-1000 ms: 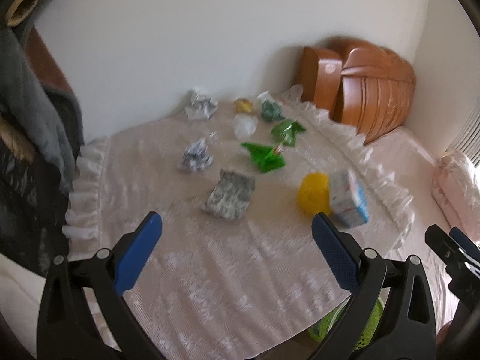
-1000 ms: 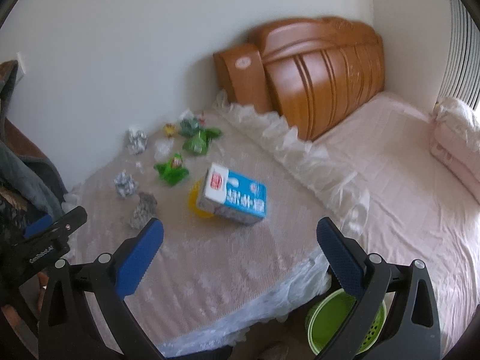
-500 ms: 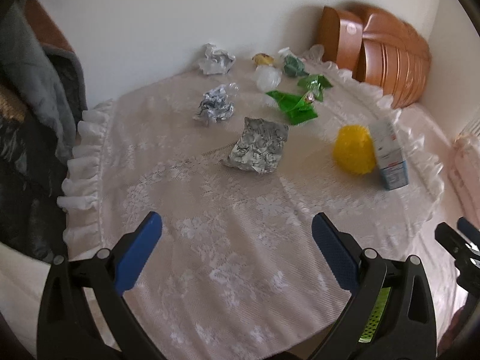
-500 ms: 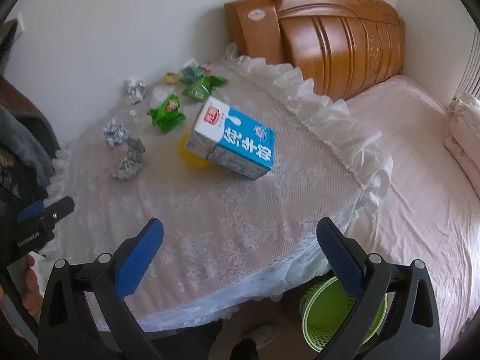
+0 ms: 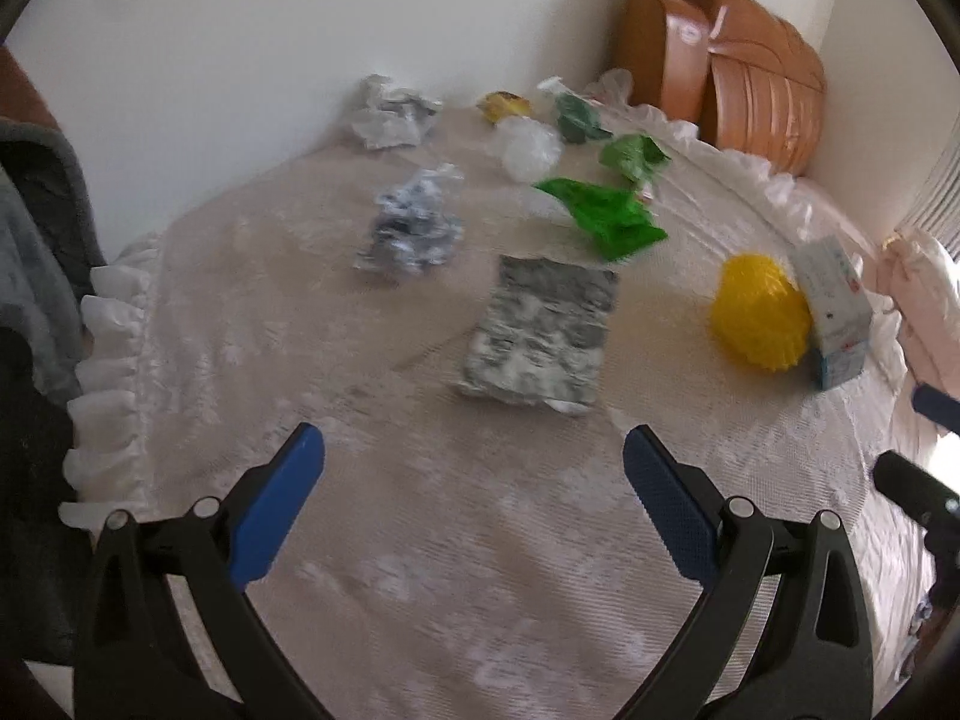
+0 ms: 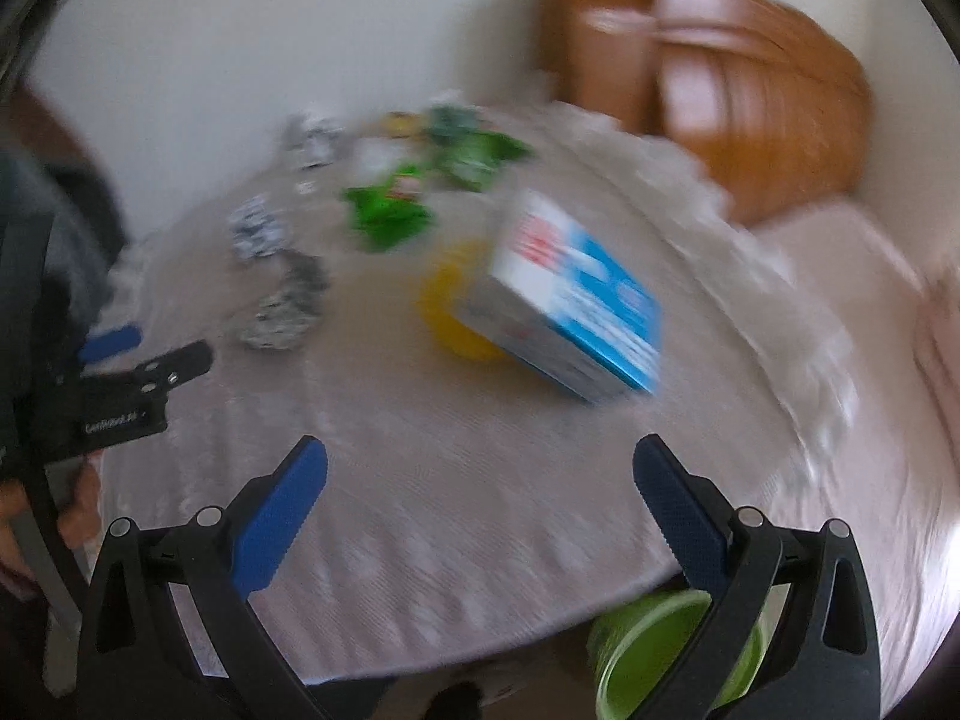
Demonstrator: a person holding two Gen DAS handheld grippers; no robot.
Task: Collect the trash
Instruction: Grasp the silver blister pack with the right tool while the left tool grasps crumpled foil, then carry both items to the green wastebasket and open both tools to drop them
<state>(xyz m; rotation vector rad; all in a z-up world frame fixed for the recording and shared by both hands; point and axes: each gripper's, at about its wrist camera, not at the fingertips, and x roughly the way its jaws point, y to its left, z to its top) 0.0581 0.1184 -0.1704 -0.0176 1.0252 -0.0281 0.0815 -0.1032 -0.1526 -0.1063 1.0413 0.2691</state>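
Pale lace cloth covers the round worktop [image 5: 420, 540], and the trash lies scattered over its far half. Nearest the left tool [image 5: 474, 456] is a flat silver foil wrapper [image 5: 543, 336], just beyond the tool's blue fingertips [image 5: 303, 450]. Its jaws stand spread wide with nothing between them. Farther left sits a crumpled foil ball [image 5: 414, 228], and beyond it, near the wall, a crumpled white paper [image 5: 393, 114]. A bright green wrapper [image 5: 606, 213] lies far right of the flat foil, with a second green wrapper [image 5: 633, 156], a clear plastic wad [image 5: 528, 144], a dark green scrap [image 5: 576, 114] and a small yellow scrap [image 5: 504, 105] behind it. At the right, a yellow ribbed cup [image 5: 759, 318] lies on its side, touching a blue and white milk carton [image 5: 837, 312].

The right wrist view is smeared by motion, so fine detail is unclear. The right tool [image 6: 480, 456] also hangs with its jaws wide apart and empty, over the near part of the cloth. The carton lies ahead of it, tilted against the cup. A green bin [image 6: 654, 660] stands below the worktop's near right edge, partly hidden by the right finger. A wooden headboard [image 6: 750, 96] rises at the far right, above a pink bed [image 6: 870, 360]. At the left edge, a hand [image 6: 72, 498] grips the other tool's handle.
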